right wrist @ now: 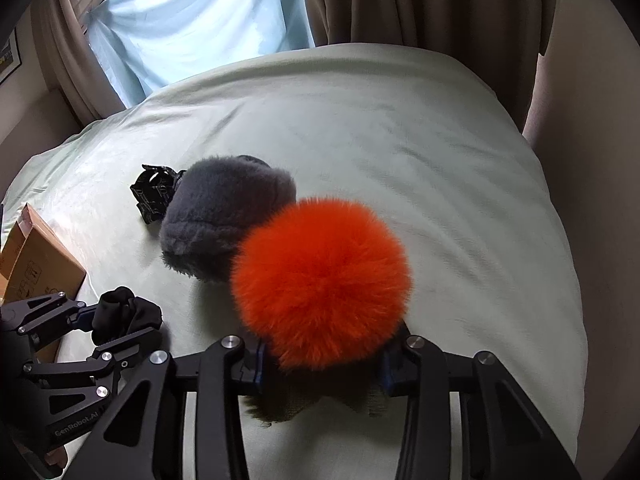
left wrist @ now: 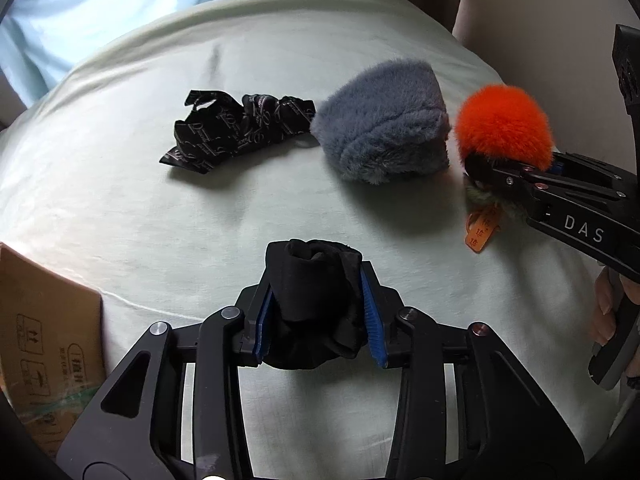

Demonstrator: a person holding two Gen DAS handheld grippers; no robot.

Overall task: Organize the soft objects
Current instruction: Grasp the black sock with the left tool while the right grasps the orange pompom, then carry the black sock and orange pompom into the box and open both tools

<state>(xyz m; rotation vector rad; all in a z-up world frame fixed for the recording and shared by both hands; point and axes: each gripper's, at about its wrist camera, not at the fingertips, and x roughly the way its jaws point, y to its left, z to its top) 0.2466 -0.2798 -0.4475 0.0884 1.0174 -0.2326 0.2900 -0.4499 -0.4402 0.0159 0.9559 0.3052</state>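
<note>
Bed (left wrist: 200, 216) sheet pale green, smooth; grey fuzzy hat (left wrist: 382, 124) beside crumpled black printed cloth (left wrist: 236, 128). Left hand-held gripper (left wrist: 320, 308) clamps rolled black sock (left wrist: 316, 288). Right hand-held gripper (right wrist: 320, 364) pinches fluffy orange pompom (right wrist: 320, 280).

Fluffy orange pom-pom (right wrist: 320, 280), plush grey fur (left wrist: 380, 120), matt cardboard box (left wrist: 48, 320)

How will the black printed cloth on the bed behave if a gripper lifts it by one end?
The printed cloth lies crumpled and twisted on the bed, so it is probably floppy and would hang down. It looks thin, so likely light. Its surface seems slightly shiny, so it may slip between the fingers.
</note>
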